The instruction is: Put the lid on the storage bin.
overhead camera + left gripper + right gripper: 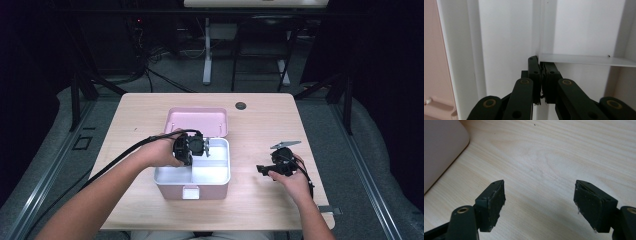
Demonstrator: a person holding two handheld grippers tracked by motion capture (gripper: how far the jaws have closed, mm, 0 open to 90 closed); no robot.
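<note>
We've got the box (192, 172) mid-table (260, 120), lid (196, 121) open behind it. Left gripper (200, 145) sits inside its back part, at the divider (584, 60). Right gripper (265, 170) rests on the table, right of box.

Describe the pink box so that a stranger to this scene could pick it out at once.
On the wooden table, look near the middle, where the left gripper reaches down. The pink box stands open there, its lid tipped back. Its white inside, split by dividers into compartments, marks it out.
</note>
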